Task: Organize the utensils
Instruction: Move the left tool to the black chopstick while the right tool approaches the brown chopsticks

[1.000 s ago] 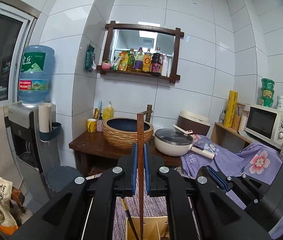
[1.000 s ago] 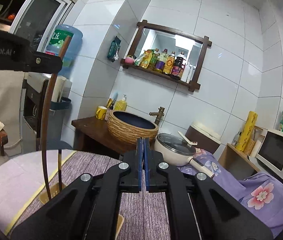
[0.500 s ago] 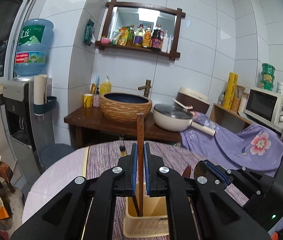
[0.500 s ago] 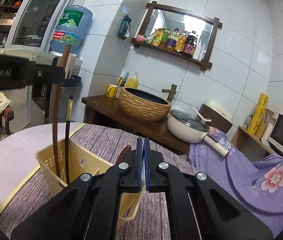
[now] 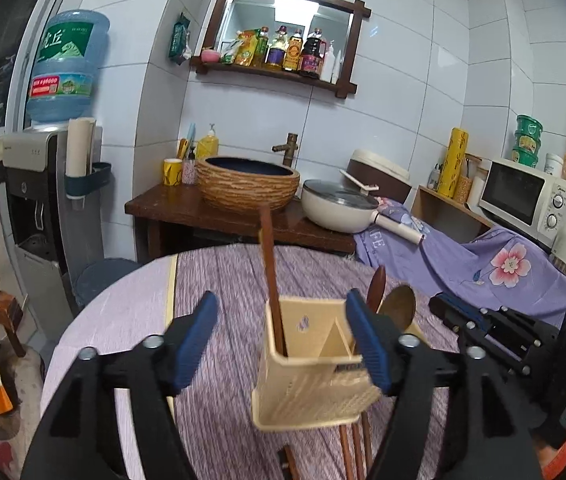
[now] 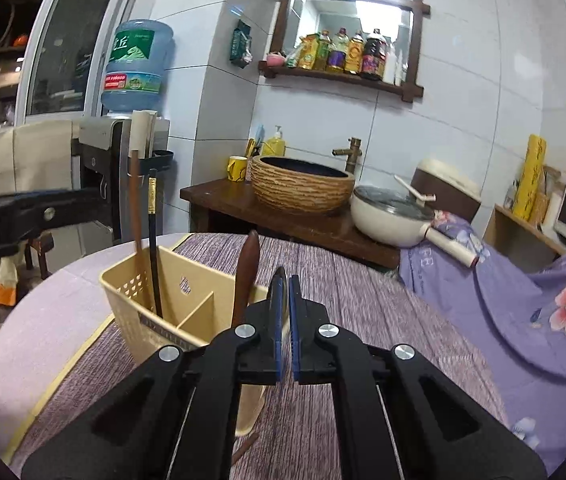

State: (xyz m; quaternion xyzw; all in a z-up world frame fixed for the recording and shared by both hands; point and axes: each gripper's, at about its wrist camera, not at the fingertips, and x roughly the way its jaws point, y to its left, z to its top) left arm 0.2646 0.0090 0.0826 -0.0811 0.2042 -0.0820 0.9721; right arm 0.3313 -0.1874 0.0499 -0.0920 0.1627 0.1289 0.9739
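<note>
The left gripper (image 5: 283,332) is seen with its jaws opening, the blue pads spread to either side of a cream utensil caddy (image 5: 315,364); no pad is pressed on it. A brown wooden chopstick (image 5: 271,276) is left standing in the caddy's left compartment, between the jaws and free of both. Just beyond the right jaw a wooden spoon (image 5: 399,304) and a darker handle are leaned in the other compartment. More brown sticks (image 5: 353,448) are glimpsed on the table beneath the caddy.

The right gripper (image 6: 285,300) is clenched; a thin metal edge seems to be pinched between its pads, though what it is cannot be made out. To the left of its jaws the caddy (image 6: 155,292) is shown with a black chopstick (image 6: 154,240) beside the brown one.

Green Chinese characters are carried on the water bottle (image 5: 67,64); "FE" is read on the floral purple cloth (image 5: 483,264).

The table (image 5: 223,280) is covered in striped purple fabric. Behind it, white tiled walls, a woven basin (image 5: 247,186), a lidded pan (image 5: 339,208) and a microwave (image 5: 523,196) are shown.
</note>
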